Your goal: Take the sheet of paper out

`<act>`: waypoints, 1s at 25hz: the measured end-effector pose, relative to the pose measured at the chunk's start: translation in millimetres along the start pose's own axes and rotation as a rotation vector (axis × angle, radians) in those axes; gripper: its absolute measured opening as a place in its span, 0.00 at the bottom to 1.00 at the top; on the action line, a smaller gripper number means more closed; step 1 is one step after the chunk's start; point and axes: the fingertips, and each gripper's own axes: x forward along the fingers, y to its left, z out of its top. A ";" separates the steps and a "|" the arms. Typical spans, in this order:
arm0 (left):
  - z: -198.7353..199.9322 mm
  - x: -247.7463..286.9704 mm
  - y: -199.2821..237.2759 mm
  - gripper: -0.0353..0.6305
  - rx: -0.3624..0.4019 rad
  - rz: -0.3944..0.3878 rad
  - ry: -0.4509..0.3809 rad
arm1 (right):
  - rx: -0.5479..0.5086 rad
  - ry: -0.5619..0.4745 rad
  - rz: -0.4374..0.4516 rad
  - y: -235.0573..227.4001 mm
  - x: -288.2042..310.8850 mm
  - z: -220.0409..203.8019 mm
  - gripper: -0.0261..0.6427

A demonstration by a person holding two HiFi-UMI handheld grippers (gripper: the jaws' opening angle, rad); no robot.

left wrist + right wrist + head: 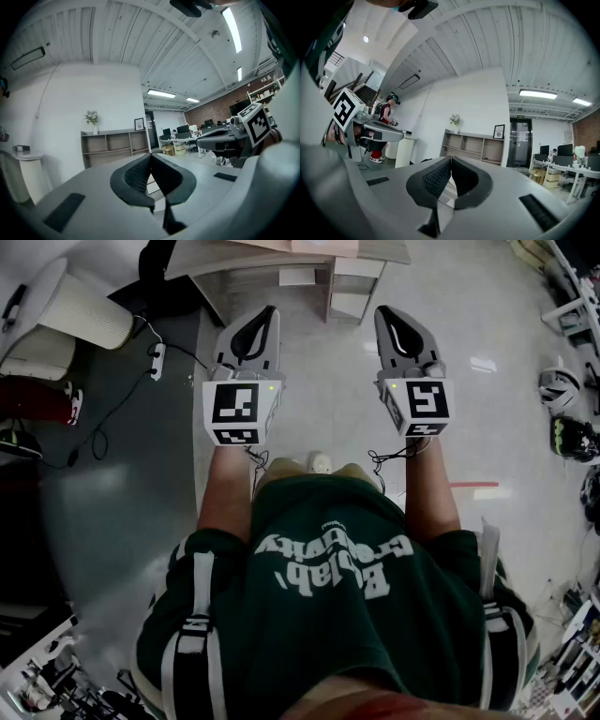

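Observation:
No sheet of paper shows in any view. In the head view both grippers are held out level in front of the person, side by side above the floor. My left gripper [270,310] is shut, its dark pads meeting at the tip with nothing between them [150,155]. My right gripper [380,311] is shut too, also with nothing between its pads [451,159]. Each gripper appears at the edge of the other's view: the right gripper [202,138] and the left gripper [399,134]. Both point toward a low wooden shelf unit [112,145] against a white wall.
The shelf unit [323,273] stands just ahead of the gripper tips, a vase of flowers [91,117] on top. A white round stand [89,310] and a power strip [157,360] with cables lie left. Another person [384,117] stands far left; office desks [574,171] right.

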 end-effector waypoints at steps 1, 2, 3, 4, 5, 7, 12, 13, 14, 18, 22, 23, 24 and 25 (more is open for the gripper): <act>0.5 0.8 1.0 0.08 -0.001 0.000 -0.001 | -0.002 0.002 0.002 0.2 1.2 -0.1 0.09; 0.7 1.7 2.0 0.08 -0.002 0.000 -0.001 | -0.003 0.004 0.003 0.3 2.4 -0.3 0.09; 0.7 2.7 3.1 0.08 -0.003 0.000 -0.001 | -0.004 0.006 0.004 0.3 3.7 -0.8 0.09; 0.3 3.7 4.2 0.08 -0.003 0.000 0.000 | -0.005 0.008 0.004 0.3 4.9 -1.5 0.09; -0.2 4.7 5.2 0.08 -0.003 -0.001 0.000 | -0.006 0.008 0.003 0.4 6.1 -1.7 0.09; -0.8 5.8 5.7 0.08 -0.003 -0.002 0.000 | -0.008 0.006 0.004 1.2 7.3 -1.0 0.09; -0.7 6.1 2.7 0.08 -0.002 -0.004 -0.001 | 0.001 0.009 0.026 4.5 6.2 -3.5 0.09; -0.1 6.2 2.1 0.08 -0.004 -0.004 -0.003 | 0.003 0.008 0.029 4.8 6.0 -3.6 0.09; 0.7 6.1 1.2 0.08 -0.005 -0.005 -0.004 | 0.003 0.007 0.031 4.9 5.6 -3.4 0.09; 2.7 3.5 -1.7 0.08 -0.006 -0.003 -0.006 | 0.002 -0.002 0.038 6.0 2.5 -0.8 0.09; -0.9 2.7 -0.3 0.08 -0.005 -0.001 0.000 | 0.003 -0.004 0.059 12.9 3.9 -4.2 0.09; -1.4 3.0 -0.2 0.08 -0.005 0.000 0.001 | 0.002 -0.002 0.065 14.0 4.4 -5.5 0.09; -1.7 3.7 -0.4 0.08 -0.005 0.000 0.002 | 0.000 0.003 0.068 14.0 4.6 -7.2 0.09; -2.0 4.7 -0.7 0.08 -0.005 0.000 0.003 | 0.000 0.011 0.069 13.3 4.8 -9.0 0.09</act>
